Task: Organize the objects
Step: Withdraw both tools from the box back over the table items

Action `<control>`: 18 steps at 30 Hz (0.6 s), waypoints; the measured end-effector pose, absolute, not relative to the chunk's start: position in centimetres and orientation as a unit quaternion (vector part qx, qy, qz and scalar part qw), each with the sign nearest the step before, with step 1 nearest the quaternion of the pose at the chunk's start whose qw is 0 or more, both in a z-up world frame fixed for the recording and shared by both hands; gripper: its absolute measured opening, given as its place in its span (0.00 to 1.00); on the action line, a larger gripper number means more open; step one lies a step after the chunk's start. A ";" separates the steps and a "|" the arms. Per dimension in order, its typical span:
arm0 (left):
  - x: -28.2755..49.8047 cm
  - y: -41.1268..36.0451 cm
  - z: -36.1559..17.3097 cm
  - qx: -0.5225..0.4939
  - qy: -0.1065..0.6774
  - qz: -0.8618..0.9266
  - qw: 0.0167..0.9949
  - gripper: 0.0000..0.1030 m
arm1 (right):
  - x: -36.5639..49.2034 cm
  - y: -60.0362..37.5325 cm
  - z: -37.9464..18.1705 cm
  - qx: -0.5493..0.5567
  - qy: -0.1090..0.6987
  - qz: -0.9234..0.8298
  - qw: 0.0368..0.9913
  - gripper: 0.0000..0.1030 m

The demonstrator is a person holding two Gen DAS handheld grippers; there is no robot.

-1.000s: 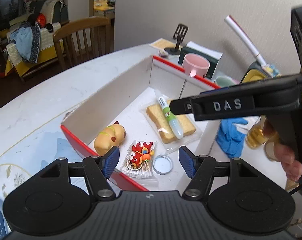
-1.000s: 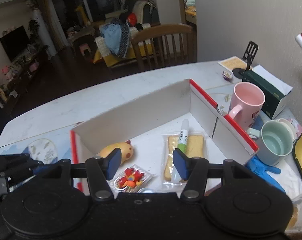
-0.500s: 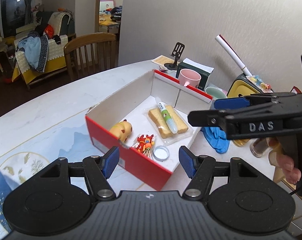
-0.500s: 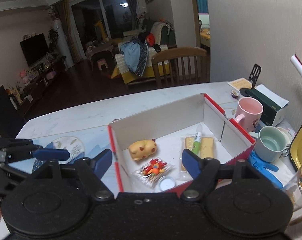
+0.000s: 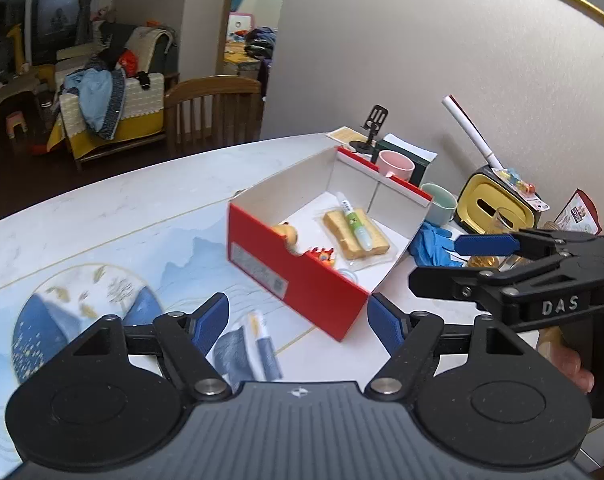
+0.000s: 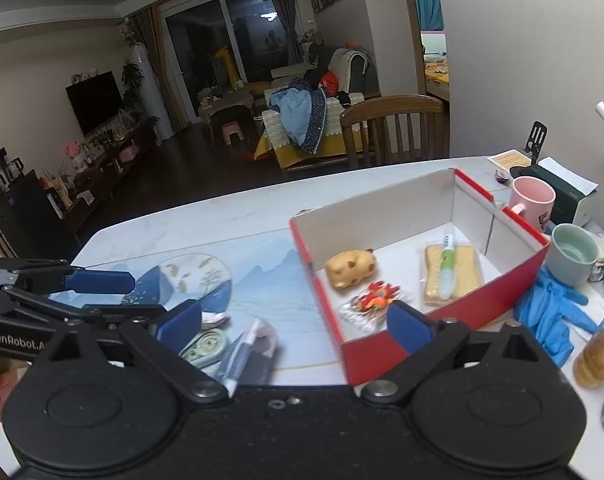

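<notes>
A red box with white inner walls point(image 5: 302, 284) point(image 6: 442, 320) stands on the table. In it lie a yellow hamster toy point(image 6: 350, 268), a red snack packet point(image 6: 376, 300), and wrapped bread point(image 6: 462, 280) with a green-white pen point(image 6: 448, 264) across it. My left gripper point(image 5: 299, 322) hovers before the box's near corner, its jaws opening with nothing held. My right gripper point(image 6: 293, 326) is opening wide and empty, over a blue-white packet point(image 6: 245, 354) and a mint round case point(image 6: 203, 346) on the table. Each gripper shows in the other's view, the right point(image 5: 436, 262) and the left point(image 6: 145, 298).
Behind the box stand a pink mug point(image 6: 532, 200), a green mug point(image 6: 574, 254) and a dark green carton point(image 5: 414, 158). Blue gloves point(image 6: 550, 316), a glass of amber liquid point(image 6: 598, 352) and a yellow tissue box point(image 5: 498, 200) crowd the right. A wooden chair point(image 6: 394, 128) stands at the far table edge.
Both grippers have drawn back from over the box, which now looks smaller and farther. Both pairs of jaws stand wider. The packet and round case have come into view.
</notes>
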State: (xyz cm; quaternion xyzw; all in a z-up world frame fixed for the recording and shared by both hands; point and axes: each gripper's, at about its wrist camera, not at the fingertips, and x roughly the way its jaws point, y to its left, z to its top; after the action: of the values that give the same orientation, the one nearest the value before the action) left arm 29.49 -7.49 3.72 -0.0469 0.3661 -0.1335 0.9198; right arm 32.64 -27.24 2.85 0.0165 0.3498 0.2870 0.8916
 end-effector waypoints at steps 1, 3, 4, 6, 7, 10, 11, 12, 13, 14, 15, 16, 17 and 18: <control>29.0 -7.0 3.7 -0.050 0.365 -0.131 0.920 0.77 | 32.2 -27.0 2.8 0.017 0.348 0.287 0.892 0.99; 28.0 -6.2 3.6 -0.053 0.363 -0.125 0.922 0.78 | 31.1 -26.5 2.7 0.017 0.346 0.289 0.892 0.99; 27.5 -5.7 3.5 -0.055 0.363 -0.121 0.922 0.78 | 30.5 -26.3 2.6 0.018 0.346 0.290 0.892 0.99; 26.8 -4.8 3.2 -0.061 0.366 -0.115 0.922 0.78 | 29.7 -25.8 2.5 0.020 0.348 0.290 0.892 0.99; 26.3 -4.2 3.0 -0.065 0.366 -0.112 0.921 0.78 | 29.4 -25.5 2.4 0.021 0.349 0.289 0.891 0.99; 24.8 -2.5 2.5 -0.071 0.366 -0.101 0.922 0.80 | 28.4 -24.6 2.2 0.018 0.351 0.286 0.892 0.99; 24.3 -2.0 2.2 -0.074 0.367 -0.096 0.922 0.83 | 28.1 -24.2 2.1 0.014 0.351 0.285 0.892 0.99; 23.8 -1.4 1.9 -0.079 0.367 -0.091 0.922 0.86 | 27.7 -23.8 2.0 0.009 0.351 0.285 0.892 0.99; 23.3 -0.7 1.6 -0.086 0.367 -0.089 0.922 0.86 | 27.4 -23.4 1.9 0.003 0.352 0.285 0.892 1.00; 22.9 -0.2 1.3 -0.090 0.369 -0.085 0.921 0.86 | 27.2 -23.0 1.8 -0.005 0.352 0.288 0.891 0.99; 22.5 0.4 1.0 -0.094 0.371 -0.079 0.920 0.87 | 26.9 -22.6 1.7 -0.013 0.351 0.289 0.890 0.99; 22.1 0.9 0.7 -0.097 0.372 -0.072 0.920 0.87 | 26.5 -22.1 1.5 -0.021 0.350 0.290 0.891 0.99; 21.7 1.4 0.4 -0.100 0.372 -0.064 0.921 0.87 | 26.3 -21.7 1.5 -0.028 0.349 0.291 0.891 0.99; 21.3 1.9 0.2 -0.104 0.371 -0.057 0.921 0.88 | 26.1 -21.3 1.4 -0.033 0.348 0.292 0.890 0.99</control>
State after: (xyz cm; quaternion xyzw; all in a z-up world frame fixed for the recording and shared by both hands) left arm 21.32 1.90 0.17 -0.1037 0.3709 -0.0574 0.9211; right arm 26.05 -21.30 1.43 -0.0333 0.3482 0.2921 0.8901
